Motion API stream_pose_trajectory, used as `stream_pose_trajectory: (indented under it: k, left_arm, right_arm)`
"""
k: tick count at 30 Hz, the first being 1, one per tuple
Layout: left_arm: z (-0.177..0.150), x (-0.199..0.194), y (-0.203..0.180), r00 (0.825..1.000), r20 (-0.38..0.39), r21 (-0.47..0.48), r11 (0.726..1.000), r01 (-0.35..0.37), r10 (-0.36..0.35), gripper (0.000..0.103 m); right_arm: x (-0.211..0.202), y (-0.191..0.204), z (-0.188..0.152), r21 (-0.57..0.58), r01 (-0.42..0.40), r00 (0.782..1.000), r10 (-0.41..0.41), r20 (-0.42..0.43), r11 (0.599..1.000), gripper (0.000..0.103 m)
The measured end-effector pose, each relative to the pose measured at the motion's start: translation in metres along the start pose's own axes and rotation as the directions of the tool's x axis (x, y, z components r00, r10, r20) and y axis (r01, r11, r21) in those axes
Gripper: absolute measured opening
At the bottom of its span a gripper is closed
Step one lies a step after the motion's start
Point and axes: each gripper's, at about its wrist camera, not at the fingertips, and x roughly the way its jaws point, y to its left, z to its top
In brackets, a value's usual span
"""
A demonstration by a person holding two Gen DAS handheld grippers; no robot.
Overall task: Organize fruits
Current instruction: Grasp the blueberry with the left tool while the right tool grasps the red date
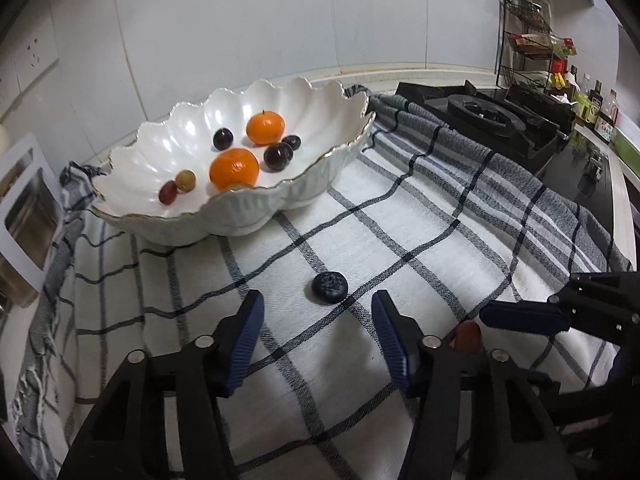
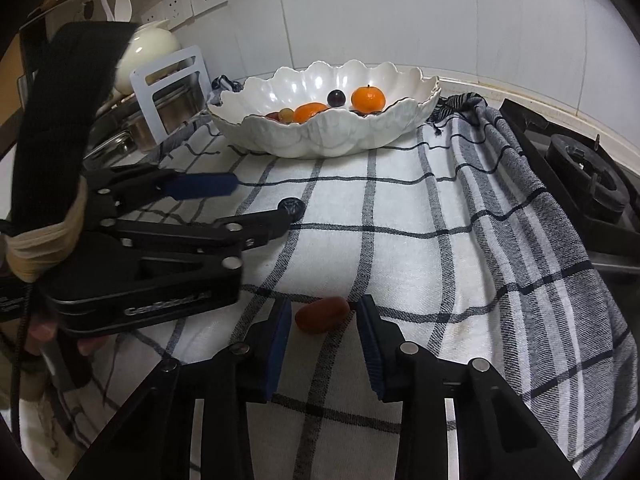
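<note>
Fruits still loose on the checked cloth (image 1: 400, 216): two. Rest already sit in the scalloped white bowl (image 1: 192, 128) at far left: two mandarins (image 1: 234, 169), dark plums (image 1: 277, 156), two grapes (image 1: 186, 180).

Step in hand, as I judge it: double pickup, one piece per gripper, then carry both to the bowl.

Left side first. Left gripper (image 1: 318, 338) stands roughly half open, nothing between the pads. Blueberry (image 1: 329, 287) lies just beyond the fingertips, slightly right of the midline, apart from both pads. Right wrist view puts one left finger close beside the berry; I cannot tell if it touches.

Right side. Right gripper (image 2: 324, 338) is narrowed but not gripping. Red date-like fruit (image 2: 322, 314) lies crosswise at the tips, between the two pads, small gap visible on the left pad, right pad close to its end. It rests on the cloth, not lifted.

Next move, my reading: left needs a short push forward and a nudge right before closing; right only needs to finish closing. Round berry may roll if clipped off-centre.
</note>
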Motion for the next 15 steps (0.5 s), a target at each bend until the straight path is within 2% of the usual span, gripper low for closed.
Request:
stream_pose_trajectory:
  k: [15]
  left_arm:
    - [0.006, 0.022, -0.002, 0.999, -0.036, -0.003, 1.0, -0.008, 0.008, 0.032]
  right_arm:
    - [0.011, -0.001, 0.002, -0.025, -0.003, 1.0, 0.003, 0.005, 1.0, 0.029]
